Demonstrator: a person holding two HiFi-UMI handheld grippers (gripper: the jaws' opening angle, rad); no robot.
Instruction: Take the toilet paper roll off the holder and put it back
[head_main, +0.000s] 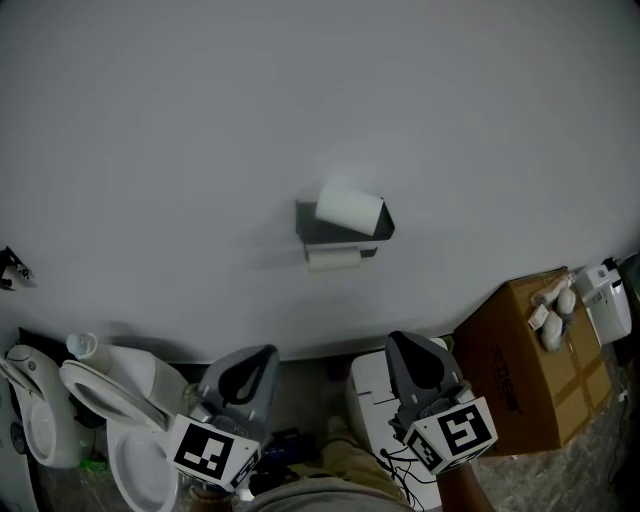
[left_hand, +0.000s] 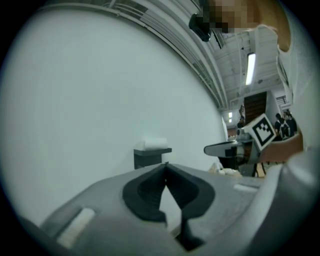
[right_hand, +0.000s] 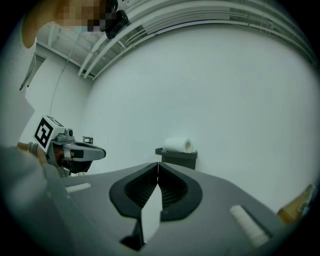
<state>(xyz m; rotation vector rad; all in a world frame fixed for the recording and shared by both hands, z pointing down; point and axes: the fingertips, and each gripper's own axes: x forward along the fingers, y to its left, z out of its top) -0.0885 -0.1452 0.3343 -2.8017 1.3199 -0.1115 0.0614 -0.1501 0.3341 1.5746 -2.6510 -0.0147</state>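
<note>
A white wall (head_main: 200, 130) fills most of the head view. At the bottom left stands a white toilet (head_main: 130, 420) with its seat raised. Just right of it is the left tool (head_main: 258, 358), pointing toward the wall, its jaws closed tip to tip with nothing between them; the left gripper view shows the same closed tips (left_hand: 166, 165). Its cube (head_main: 212, 450) bears a black-and-white square marker, a pattern and not letters. At the middle of the wall hangs a dark grey holder (head_main: 335, 232). The roll (head_main: 350, 208) lies on its side on the holder's top shelf, well apart from both tools, and a second white roll (head_main: 333, 258) shows just under the shelf. The right tool (head_main: 405, 348) sits right of centre, also pointing at the wall, jaws pressed together and empty, as the right gripper view confirms (right_hand: 158, 164); that view shows the roll (right_hand: 178, 145) on the holder (right_hand: 177, 157) beyond the tips. Its cube (head_main: 458, 432) carries another square marker. Farther right is a brown cardboard box (head_main: 520, 370) with dark print on its side, too small to read, and small white things (head_main: 553, 312) lying on top.
</note>
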